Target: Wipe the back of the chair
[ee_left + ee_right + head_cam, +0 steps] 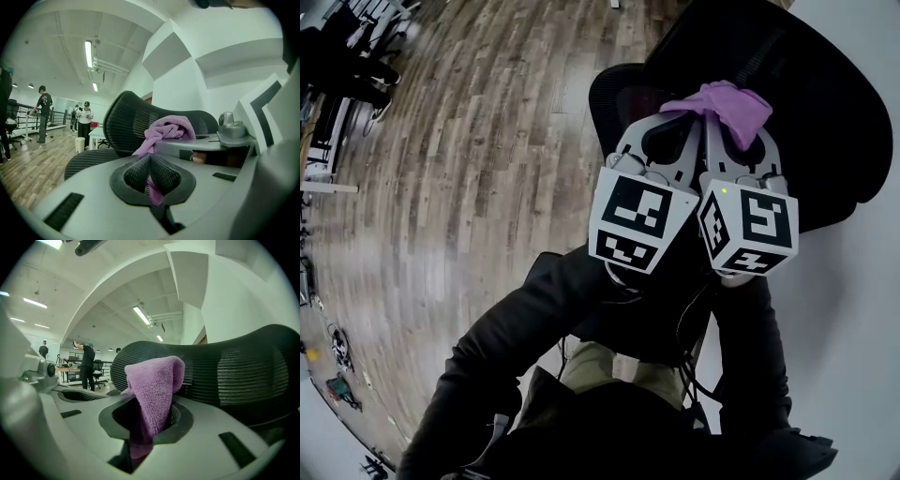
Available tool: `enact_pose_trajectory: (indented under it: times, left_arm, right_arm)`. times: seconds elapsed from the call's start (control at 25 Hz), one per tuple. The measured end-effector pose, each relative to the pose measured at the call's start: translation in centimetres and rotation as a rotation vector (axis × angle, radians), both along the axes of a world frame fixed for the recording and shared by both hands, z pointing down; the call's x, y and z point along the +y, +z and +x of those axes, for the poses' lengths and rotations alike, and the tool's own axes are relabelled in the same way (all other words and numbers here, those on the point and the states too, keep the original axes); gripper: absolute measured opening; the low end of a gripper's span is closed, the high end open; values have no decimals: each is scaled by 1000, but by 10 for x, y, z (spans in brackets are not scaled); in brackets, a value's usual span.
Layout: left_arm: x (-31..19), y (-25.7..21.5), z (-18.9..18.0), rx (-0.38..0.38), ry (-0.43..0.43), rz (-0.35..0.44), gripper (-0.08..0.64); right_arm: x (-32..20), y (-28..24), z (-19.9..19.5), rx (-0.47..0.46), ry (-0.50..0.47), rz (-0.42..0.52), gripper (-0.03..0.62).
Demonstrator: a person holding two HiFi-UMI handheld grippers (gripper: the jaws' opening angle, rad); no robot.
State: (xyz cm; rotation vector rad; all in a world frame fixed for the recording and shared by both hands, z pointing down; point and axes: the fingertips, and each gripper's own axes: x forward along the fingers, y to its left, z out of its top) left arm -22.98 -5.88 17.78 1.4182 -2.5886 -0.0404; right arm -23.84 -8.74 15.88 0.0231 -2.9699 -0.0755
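- The cloth point(154, 380) is clenched by the left gripper point(151, 176) and right gripper point(145, 423) near the chair back point(243, 371).
- Wiping seems pending: the cloth must be pressed against it.

The left gripper point(686, 120) and right gripper point(739, 127) sit side by side, both clamped on the cloth point(727, 101) bridging their tips. The chair back point(825, 112) stands just behind the cloth, and the floor point(487, 141) lies to the left.
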Motion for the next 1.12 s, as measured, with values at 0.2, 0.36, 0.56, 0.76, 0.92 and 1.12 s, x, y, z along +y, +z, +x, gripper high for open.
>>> enact_pose_trajectory:
  times: [0.2, 0.36, 0.56, 0.76, 0.92, 1.12]
  left_arm:
    - [23, -2, -17, 5, -28, 7, -2]
    - [38, -4, -22, -6, -45, 5, -2]
    - [59, -7, -30, -10, -61, 5, -2]
    - [73, 0, -31, -5, -80, 4, -2]
    - [97, 2, -40, 11, -126, 5, -2]
    - [145, -9, -56, 6, -212, 15, -2]
  right_arm:
    - [24, -2, -16, -13, -33, -2, 69]
    - [39, -4, -21, -25, -50, -3, 69]
    - [60, -7, -29, -30, -65, -5, 69]
    - [74, 0, -30, -29, -83, -9, 69]
    - [99, 1, -42, -14, -130, -5, 69]
    - [147, -9, -59, -22, -212, -5, 69]
